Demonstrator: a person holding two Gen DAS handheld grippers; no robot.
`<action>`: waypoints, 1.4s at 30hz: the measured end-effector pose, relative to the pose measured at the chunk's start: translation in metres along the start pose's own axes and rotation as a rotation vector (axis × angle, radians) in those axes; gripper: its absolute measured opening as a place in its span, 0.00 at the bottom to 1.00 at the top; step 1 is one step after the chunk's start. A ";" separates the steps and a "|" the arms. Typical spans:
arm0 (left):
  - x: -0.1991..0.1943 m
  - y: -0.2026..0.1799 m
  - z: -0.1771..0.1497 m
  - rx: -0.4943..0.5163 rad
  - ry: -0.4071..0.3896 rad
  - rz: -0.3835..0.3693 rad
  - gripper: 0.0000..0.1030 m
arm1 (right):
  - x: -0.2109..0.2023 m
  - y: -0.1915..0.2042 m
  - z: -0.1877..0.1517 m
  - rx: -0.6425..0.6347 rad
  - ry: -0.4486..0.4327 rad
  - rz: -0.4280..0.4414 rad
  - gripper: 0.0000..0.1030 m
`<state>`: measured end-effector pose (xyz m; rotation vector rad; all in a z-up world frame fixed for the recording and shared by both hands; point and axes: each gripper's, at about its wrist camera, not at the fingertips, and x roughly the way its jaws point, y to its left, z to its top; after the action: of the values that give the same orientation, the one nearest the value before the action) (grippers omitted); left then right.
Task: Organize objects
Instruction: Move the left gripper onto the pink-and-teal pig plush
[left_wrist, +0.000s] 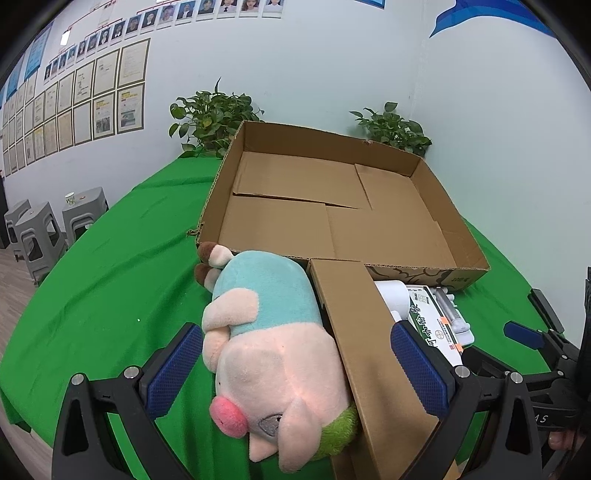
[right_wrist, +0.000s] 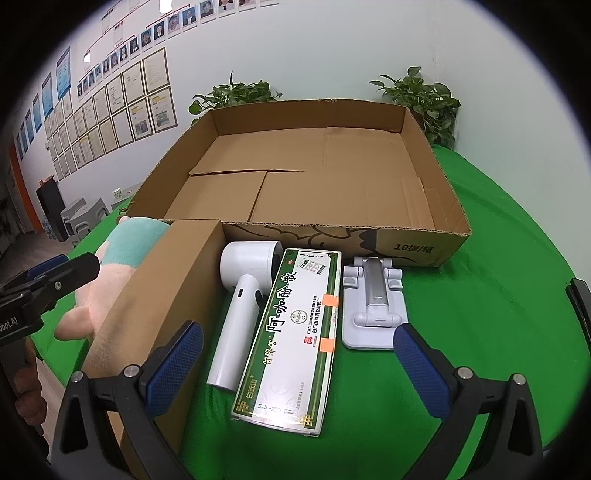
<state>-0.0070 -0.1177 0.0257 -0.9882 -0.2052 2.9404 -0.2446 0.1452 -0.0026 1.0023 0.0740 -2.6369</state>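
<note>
A large open cardboard tray (left_wrist: 469, 258) (right_wrist: 424, 243) lies on the green table. In front of it lie a pink and teal plush pig (left_wrist: 273, 343) (right_wrist: 122, 247), a long brown box (left_wrist: 373, 354) (right_wrist: 155, 295), a white hair dryer (right_wrist: 240, 310) (left_wrist: 393, 297), a white and green medicine box (right_wrist: 295, 339) (left_wrist: 436, 325) and a grey folding stand (right_wrist: 373, 302). My left gripper (left_wrist: 295, 373) is open, its jaws on either side of the pig and the brown box. My right gripper (right_wrist: 299, 365) is open above the medicine box and dryer.
Two potted plants (left_wrist: 214, 114) (left_wrist: 395, 127) stand behind the tray against the wall. Grey stools (left_wrist: 40, 229) stand on the floor to the left. The green cloth (left_wrist: 110, 258) covers a round table. The right gripper's body (left_wrist: 535, 347) shows at the left wrist view's right edge.
</note>
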 end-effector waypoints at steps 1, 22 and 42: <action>0.000 0.000 0.000 0.001 0.002 -0.001 1.00 | 0.000 0.000 0.000 0.000 0.000 0.003 1.00; 0.004 0.012 0.000 -0.002 0.020 -0.030 1.00 | 0.003 0.010 0.003 -0.017 0.007 0.003 1.00; 0.033 0.054 -0.040 -0.149 0.172 -0.122 0.93 | -0.008 0.038 0.033 -0.058 -0.016 0.258 1.00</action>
<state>-0.0085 -0.1639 -0.0323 -1.1939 -0.4660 2.7449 -0.2479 0.1061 0.0296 0.9054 0.0163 -2.3940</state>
